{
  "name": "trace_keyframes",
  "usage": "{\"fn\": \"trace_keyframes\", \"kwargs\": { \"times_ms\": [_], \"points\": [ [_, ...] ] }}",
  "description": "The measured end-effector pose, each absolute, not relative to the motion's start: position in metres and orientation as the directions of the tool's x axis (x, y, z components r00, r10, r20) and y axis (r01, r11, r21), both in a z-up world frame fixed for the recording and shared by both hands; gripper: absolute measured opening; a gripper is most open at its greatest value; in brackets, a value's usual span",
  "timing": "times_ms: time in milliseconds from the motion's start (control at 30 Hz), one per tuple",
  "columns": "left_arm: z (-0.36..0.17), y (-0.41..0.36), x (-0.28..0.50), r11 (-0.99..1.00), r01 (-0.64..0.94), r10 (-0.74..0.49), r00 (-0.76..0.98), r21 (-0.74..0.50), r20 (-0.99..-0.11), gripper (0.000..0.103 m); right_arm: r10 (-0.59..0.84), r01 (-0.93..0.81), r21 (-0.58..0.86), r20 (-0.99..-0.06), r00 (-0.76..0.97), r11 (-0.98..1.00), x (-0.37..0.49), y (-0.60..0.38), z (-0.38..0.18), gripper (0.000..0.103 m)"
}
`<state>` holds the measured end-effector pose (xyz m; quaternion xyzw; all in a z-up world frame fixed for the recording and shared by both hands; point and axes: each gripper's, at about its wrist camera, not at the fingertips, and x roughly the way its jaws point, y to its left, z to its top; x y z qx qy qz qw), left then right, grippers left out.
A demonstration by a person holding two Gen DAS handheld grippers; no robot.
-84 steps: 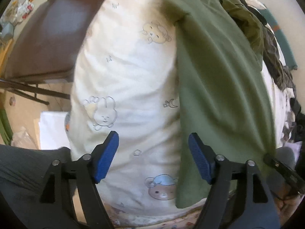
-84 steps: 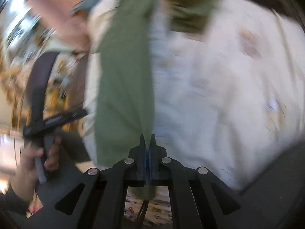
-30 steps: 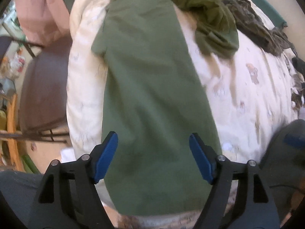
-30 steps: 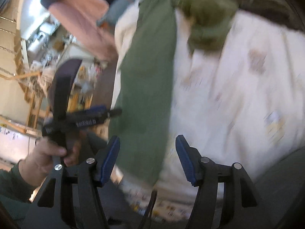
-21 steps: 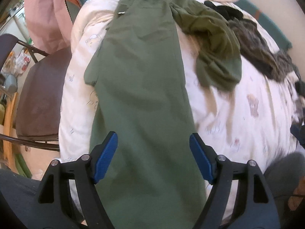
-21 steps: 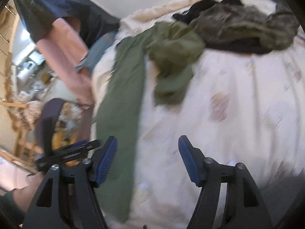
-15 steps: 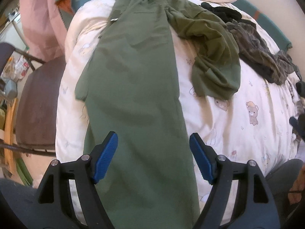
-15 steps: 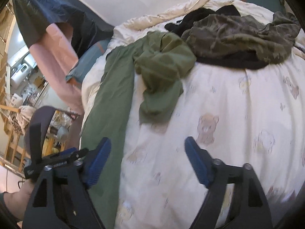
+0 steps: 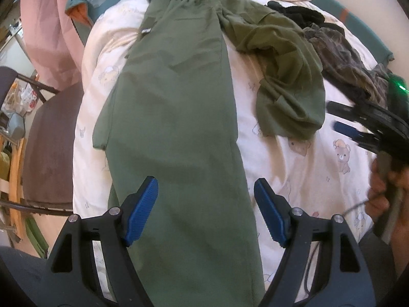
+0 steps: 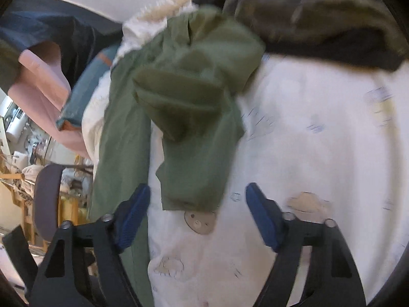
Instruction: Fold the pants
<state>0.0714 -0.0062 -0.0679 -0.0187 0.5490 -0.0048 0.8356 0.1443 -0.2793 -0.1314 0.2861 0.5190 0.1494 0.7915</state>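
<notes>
The pants, olive green, are laid on a white duvet printed with small bears, with the waistband placed at the far end of the bed. One leg is spread flat and straight toward the near edge, while the other leg is left bunched in a crumpled heap to its right, its hem resting on the duvet. The left gripper is held above the flat leg with its blue pads set wide apart; nothing is clamped between them. The right gripper is pointed at the hem of the bunched leg, and its jaws are closing, though only bare duvet and the hem's edge are seen between the pads, which press on nothing. In the left wrist view the right gripper is seen at the right edge, gripped by a hand. A camouflage garment and a dark garment are piled beyond the bunched leg. A brown chair is placed beside the bed on the left, and a pink cloth is hung above it.
</notes>
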Motion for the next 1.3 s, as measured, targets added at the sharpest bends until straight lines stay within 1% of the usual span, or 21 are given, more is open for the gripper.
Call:
{"fn": "trace_keyframes", "kwargs": {
  "times_ms": [33, 67, 100, 133, 167, 200, 333, 400, 500, 567, 633, 700, 767, 867, 933, 967, 1000, 1100, 1200, 1233, 1300],
  "points": [
    [-0.07, -0.005, 0.07, 0.999, -0.015, -0.029, 0.388, -0.037, -0.921, 0.075, 0.542, 0.059, 0.61, -0.741, 0.397, 0.79, 0.15, -0.273, -0.138, 0.063],
    [-0.073, -0.005, 0.07, 0.999, -0.017, -0.029, 0.38, -0.038, -0.925, 0.075, 0.538, 0.057, 0.601, -0.75, 0.385, 0.797, 0.153, -0.267, -0.142, 0.055],
    [-0.076, -0.004, 0.069, 0.999, -0.019, -0.028, 0.374, -0.038, -0.927, 0.075, 0.521, 0.05, 0.579, -0.764, 0.38, 0.813, 0.156, -0.261, -0.145, 0.04],
    [-0.078, -0.004, 0.069, 0.999, -0.02, -0.025, 0.369, -0.035, -0.929, 0.075, 0.495, 0.039, 0.551, -0.777, 0.388, 0.834, 0.157, -0.257, -0.145, 0.032],
    [-0.08, -0.004, 0.069, 0.999, -0.023, -0.021, 0.365, -0.032, -0.931, 0.075, 0.478, 0.016, 0.527, -0.782, 0.399, 0.85, 0.157, -0.253, -0.142, 0.02],
    [-0.082, -0.004, 0.069, 0.999, -0.026, -0.02, 0.362, -0.031, -0.932, 0.075, 0.469, -0.003, 0.513, -0.783, 0.408, 0.859, 0.156, -0.252, -0.138, 0.001],
    [-0.082, -0.002, 0.07, 0.996, -0.045, -0.051, 0.36, -0.072, -0.932, 0.075, 0.464, -0.099, 0.489, -0.714, 0.524, 0.866, 0.128, -0.257, -0.078, 0.0],
    [-0.08, -0.003, 0.07, 0.996, -0.042, -0.063, 0.37, -0.084, -0.927, 0.075, 0.494, -0.168, 0.498, -0.648, 0.58, 0.851, 0.103, -0.261, -0.038, 0.0],
    [-0.08, -0.007, 0.069, 0.995, -0.032, -0.079, 0.372, -0.098, -0.925, 0.075, 0.543, -0.239, 0.514, -0.591, 0.597, 0.823, 0.076, -0.264, 0.008, 0.0],
    [-0.08, -0.007, 0.066, 0.992, -0.033, -0.099, 0.374, -0.12, -0.922, 0.075, 0.552, -0.313, 0.468, -0.563, 0.614, 0.826, 0.059, -0.258, 0.042, 0.0],
    [-0.08, -0.008, 0.062, 0.991, -0.029, -0.11, 0.377, -0.13, -0.92, 0.075, 0.558, -0.391, 0.399, -0.59, 0.583, 0.83, 0.048, -0.244, 0.064, 0.0],
    [-0.081, -0.008, 0.06, 0.991, -0.027, -0.112, 0.374, -0.132, -0.921, 0.075, 0.601, -0.433, 0.426, -0.655, 0.459, 0.795, 0.048, -0.228, 0.056, 0.0],
    [-0.082, -0.005, 0.058, 0.99, -0.034, -0.114, 0.37, -0.136, -0.922, 0.075, 0.58, -0.44, 0.415, -0.731, 0.36, 0.796, 0.043, -0.207, 0.028, 0.002],
    [-0.085, 0.003, 0.056, 0.989, -0.054, -0.108, 0.365, -0.137, -0.925, 0.075, 0.551, -0.364, 0.456, -0.806, 0.217, 0.812, 0.037, -0.192, -0.036, 0.011],
    [-0.09, 0.009, 0.055, 0.988, -0.067, -0.104, 0.348, -0.136, -0.932, 0.075, 0.585, -0.32, 0.521, -0.798, 0.147, 0.791, 0.033, -0.195, -0.069, 0.03],
    [-0.092, 0.011, 0.055, 0.986, -0.077, -0.112, 0.336, -0.146, -0.935, 0.075, 0.589, -0.277, 0.543, -0.799, 0.122, 0.793, 0.032, -0.2, -0.082, 0.05],
    [-0.093, 0.013, 0.054, 0.984, -0.08, -0.122, 0.331, -0.157, -0.936, 0.075, 0.587, -0.229, 0.553, -0.8, 0.122, 0.801, 0.03, -0.21, -0.088, 0.056],
    [-0.094, 0.011, 0.051, 0.98, -0.08, -0.146, 0.331, -0.182, -0.932, 0.075, 0.603, -0.124, 0.593, -0.755, 0.257, 0.796, 0.026, -0.26, -0.071, 0.056],
    [-0.096, 0.0, 0.048, 0.976, -0.059, -0.183, 0.321, -0.212, -0.929, 0.075, 0.538, -0.011, 0.582, -0.744, 0.397, 0.813, 0.019, -0.316, -0.048, 0.056],
    [-0.097, -0.004, 0.047, 0.974, -0.047, -0.197, 0.318, -0.224, -0.927, 0.075, 0.5, 0.025, 0.561, -0.756, 0.421, 0.827, 0.016, -0.333, -0.042, 0.056],
    [-0.098, -0.011, 0.043, 0.972, -0.022, -0.216, 0.316, -0.235, -0.924, 0.075, 0.434, 0.072, 0.496, -0.813, 0.389, 0.865, 0.013, -0.346, -0.044, 0.056]
  ]
}}
